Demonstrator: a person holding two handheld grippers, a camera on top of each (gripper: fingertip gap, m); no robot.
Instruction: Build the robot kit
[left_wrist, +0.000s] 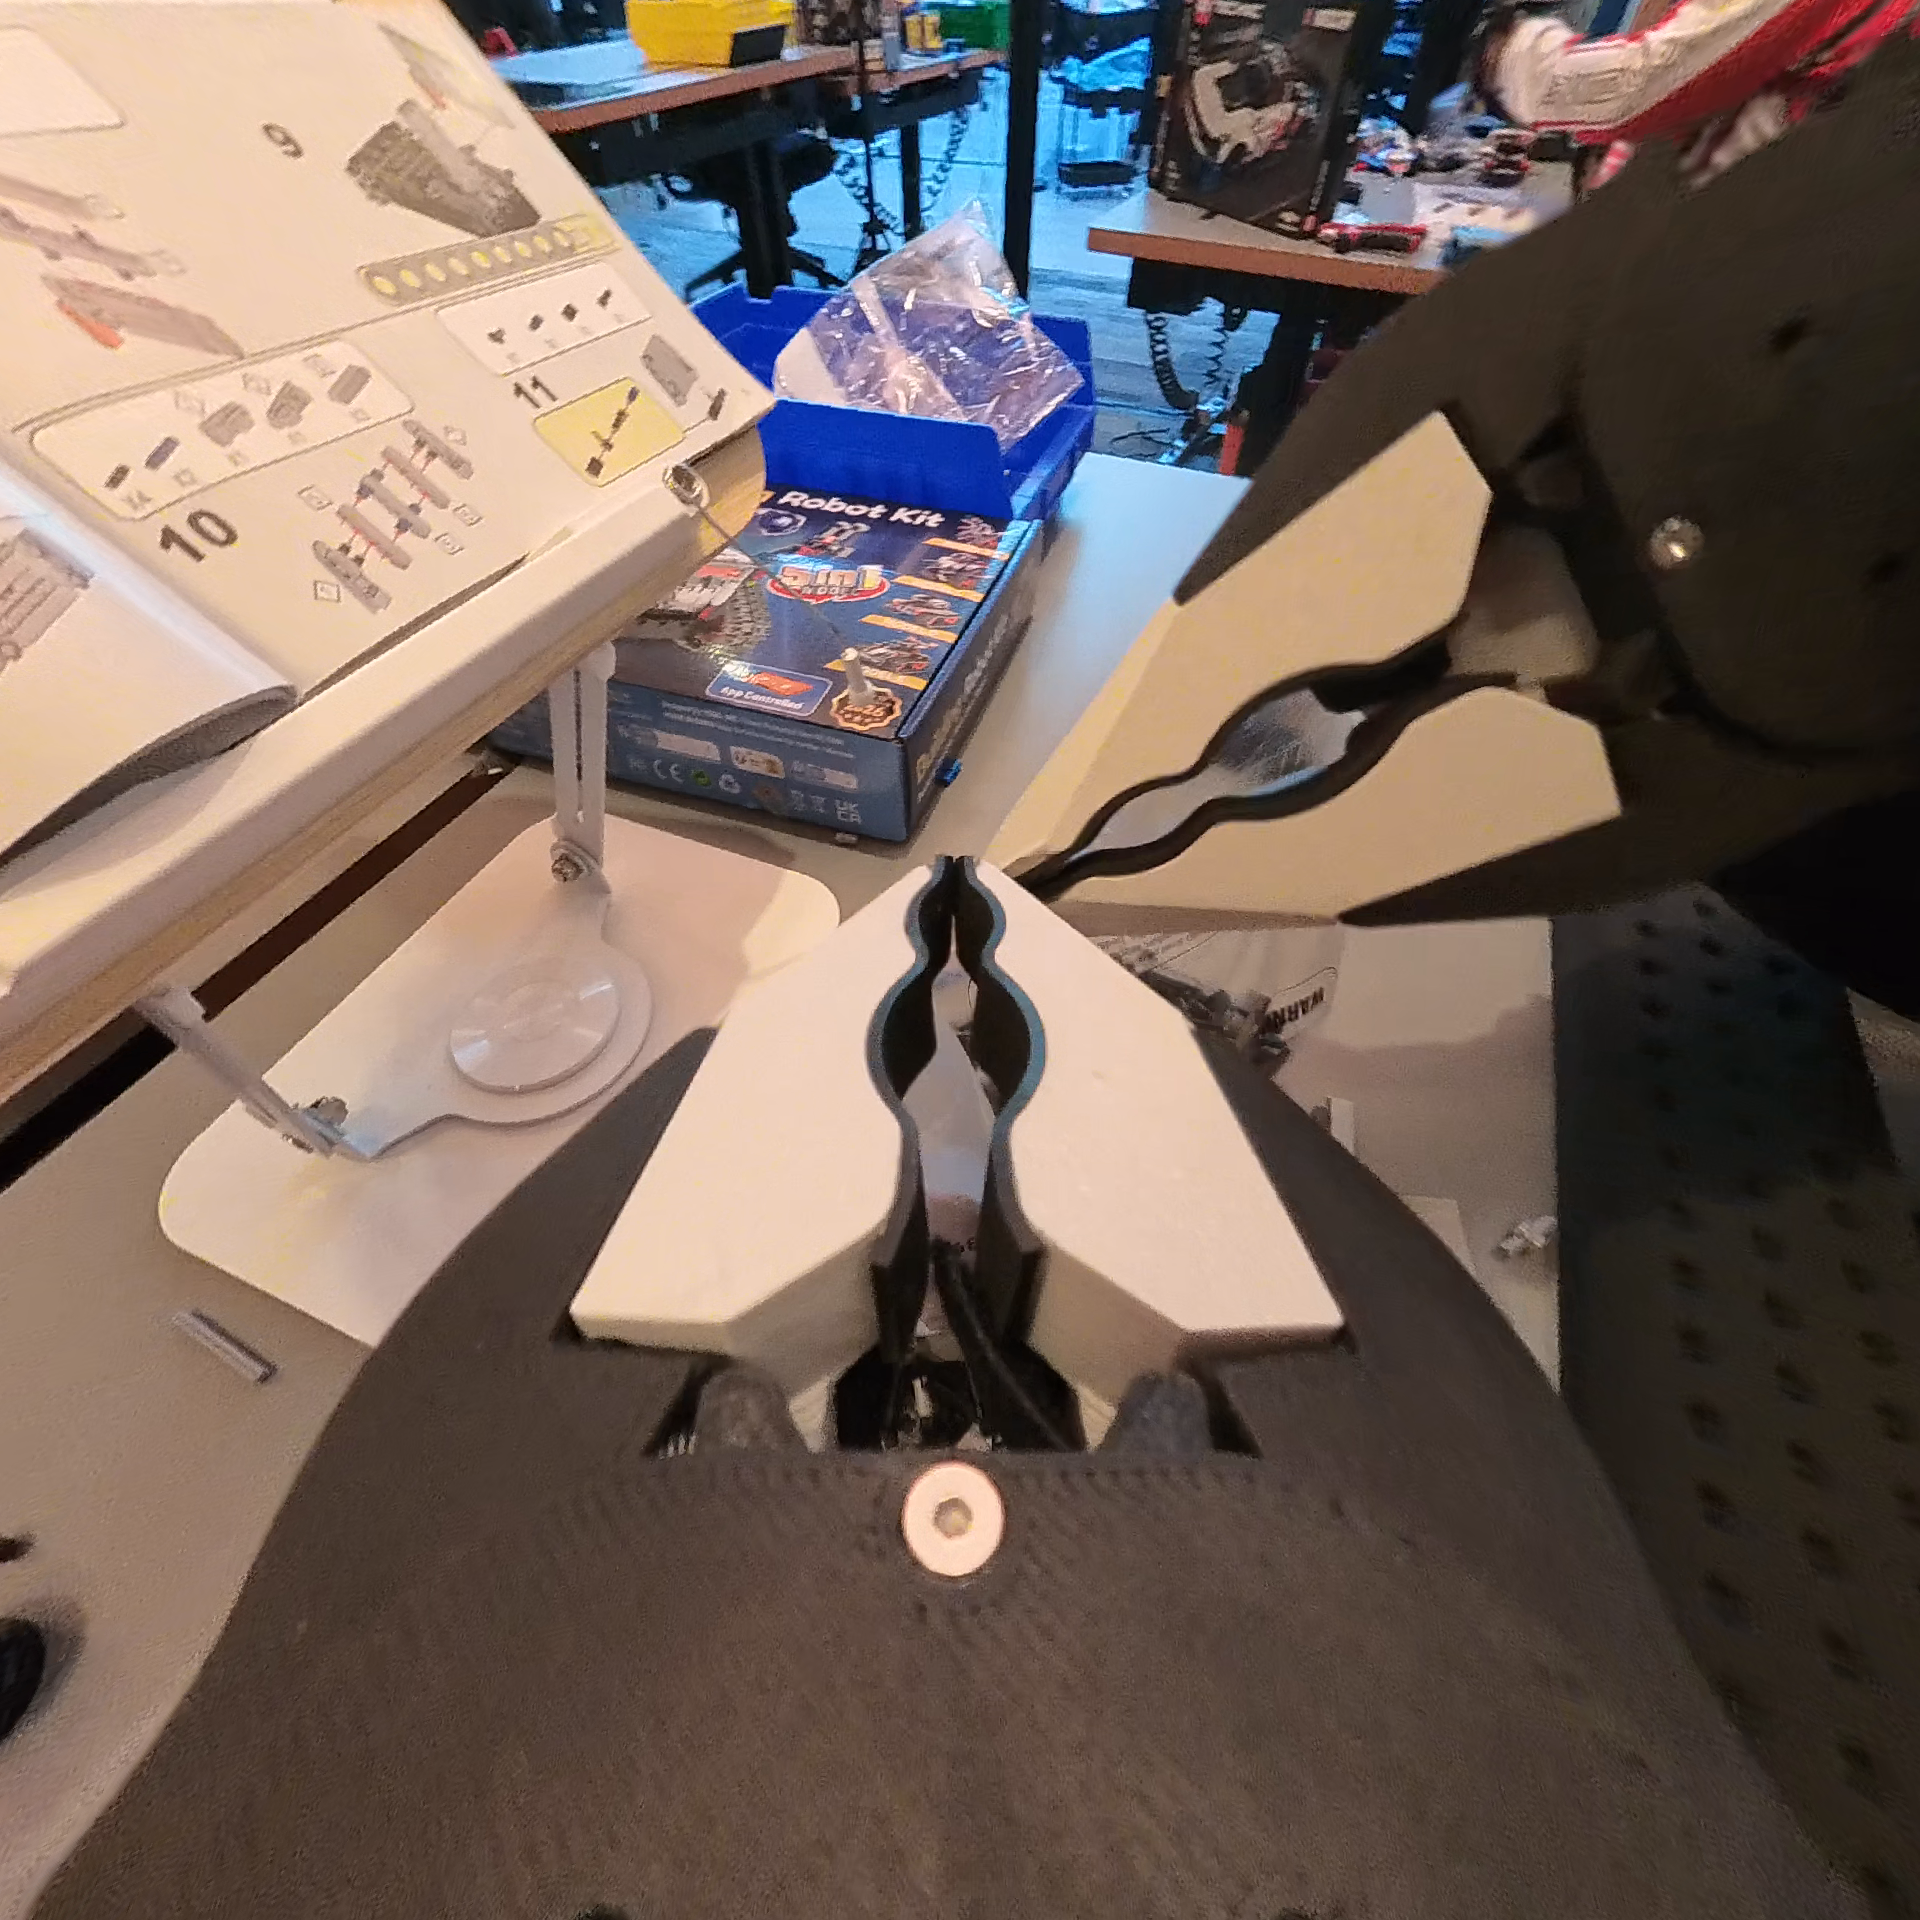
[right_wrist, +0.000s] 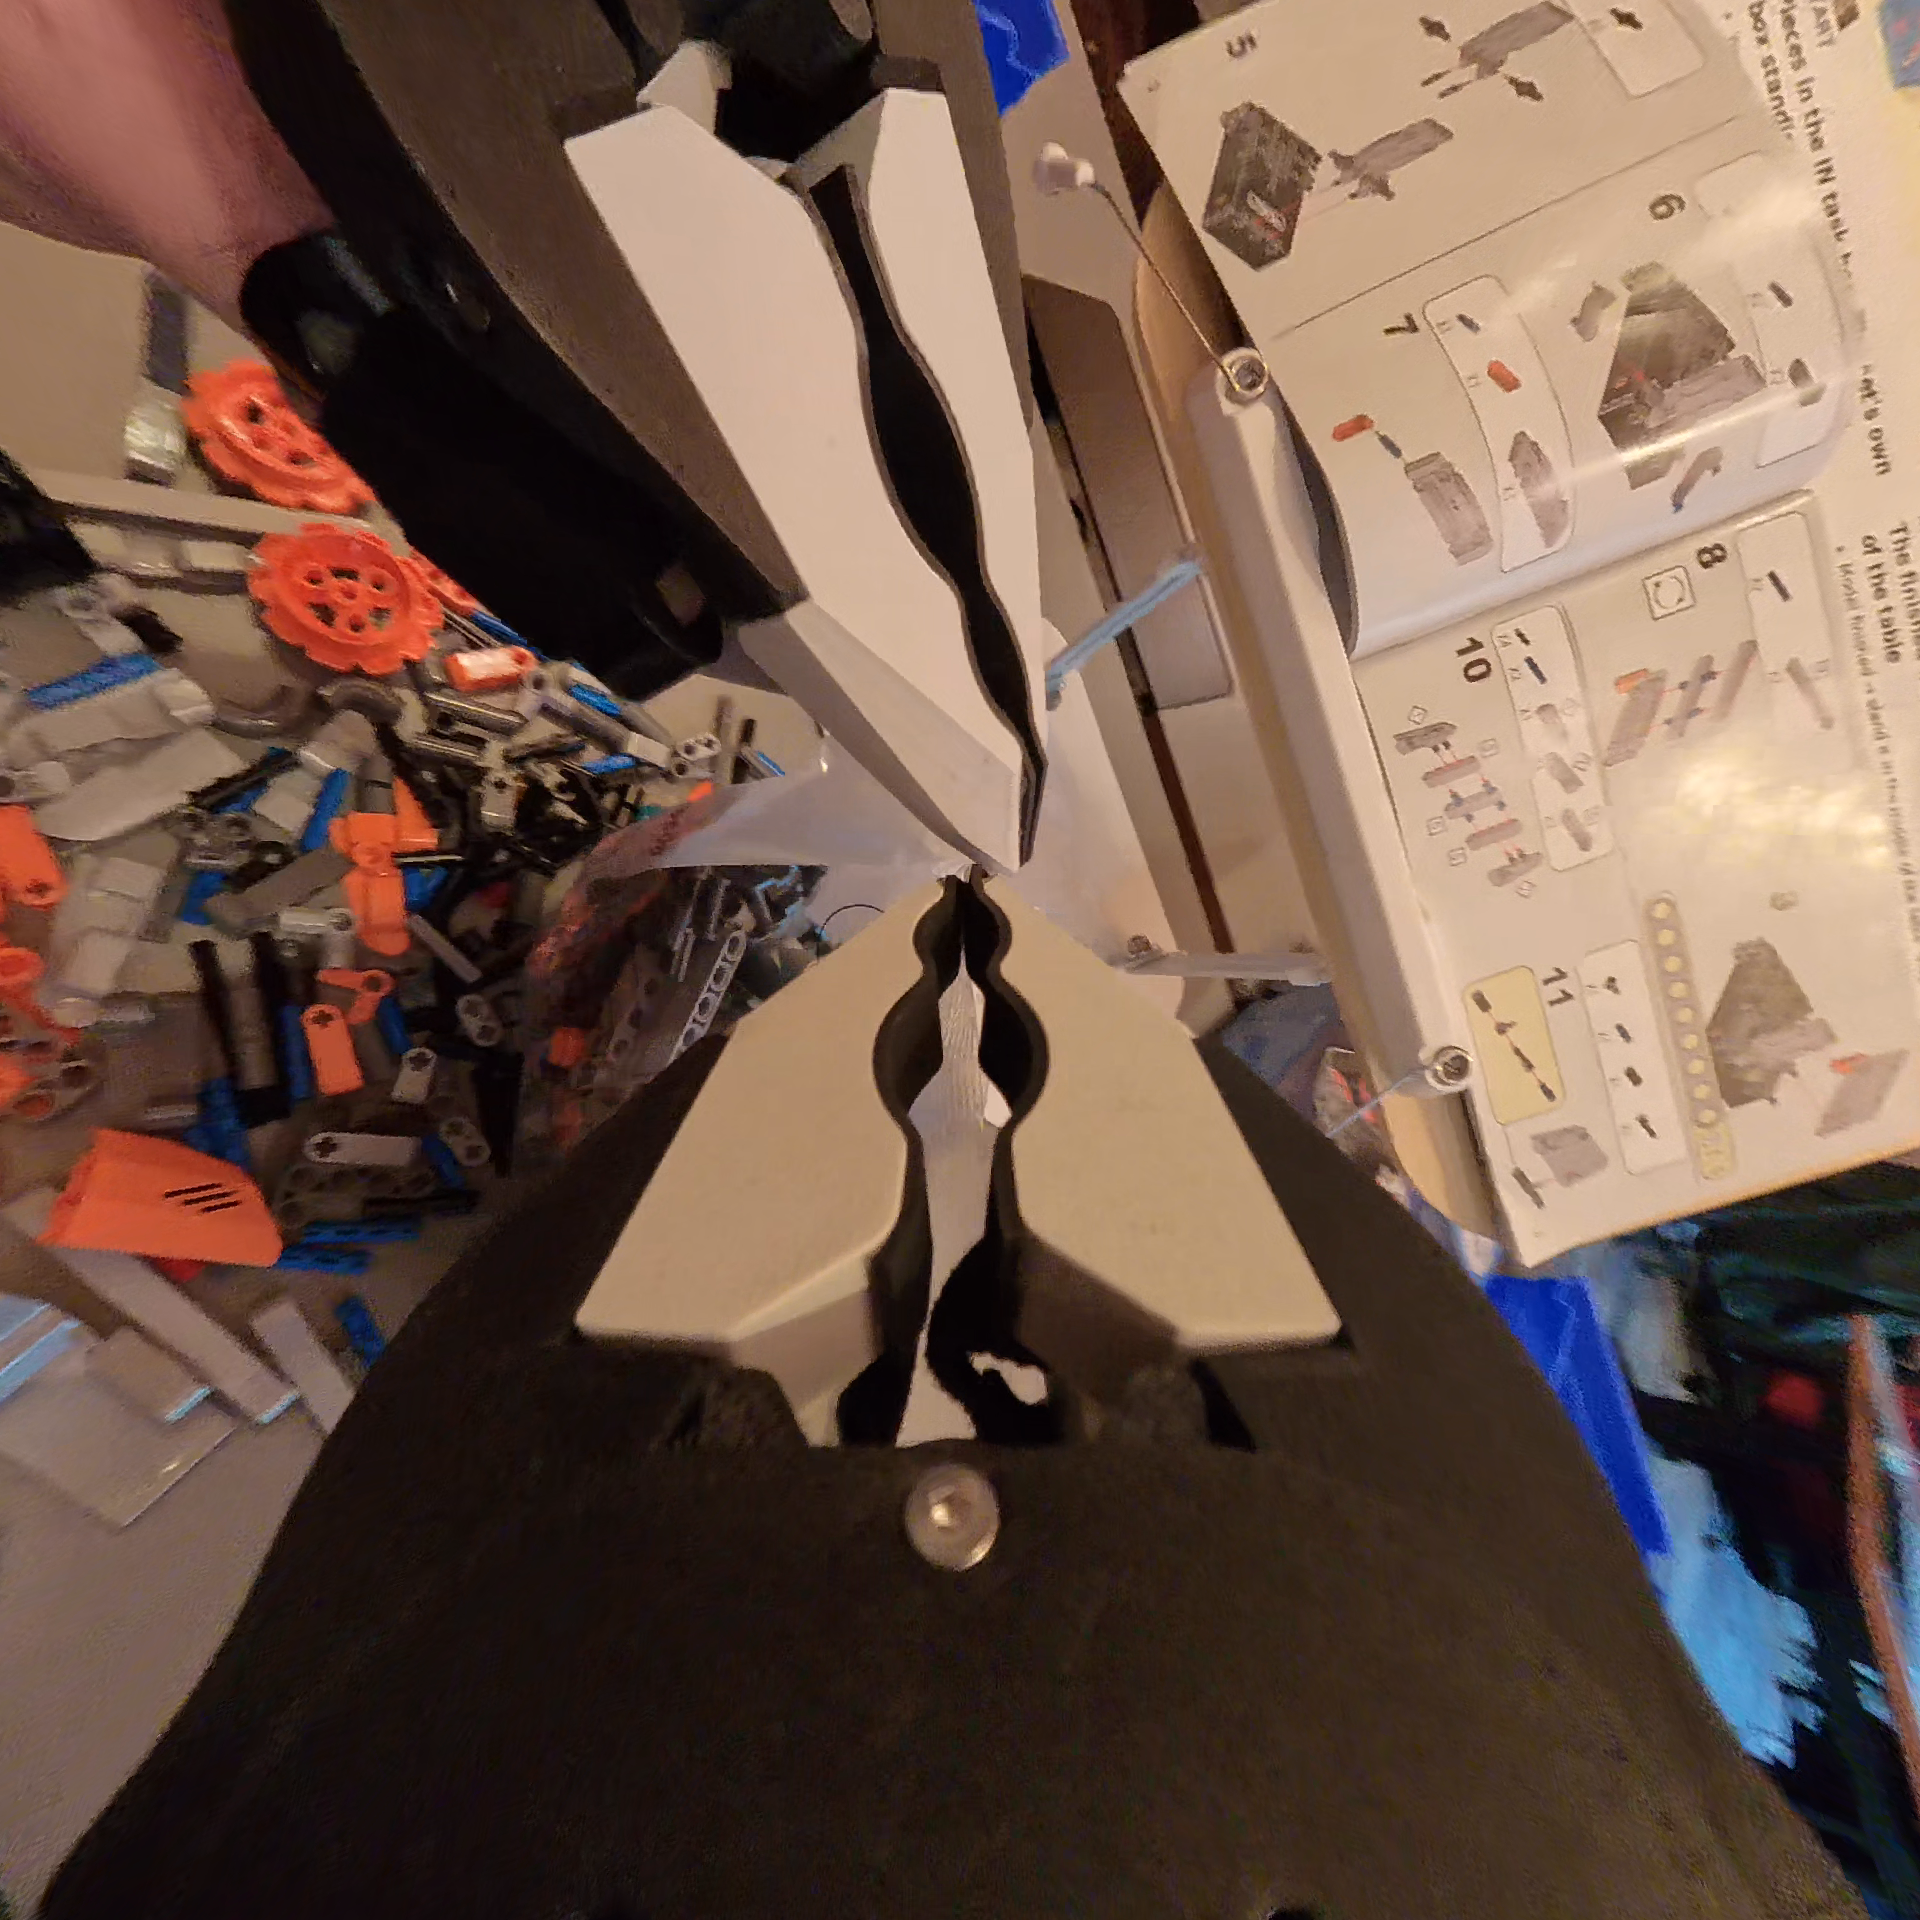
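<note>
Above the parts pile, left gripper and right gripper both pinch a clear bag, jaws closed tip-to-tip. Bag looks thin, limp, slippery; edges grip best.

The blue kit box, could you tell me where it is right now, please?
In the left wrist view the blue kit box lies on the table beyond the left gripper, behind the white book stand and before the blue bin.

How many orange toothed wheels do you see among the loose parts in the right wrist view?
2. One orange wheel lies near the upper left, partly behind the black gripper body. The other sits just below it, at the top of the parts pile. More may be hidden.
</note>
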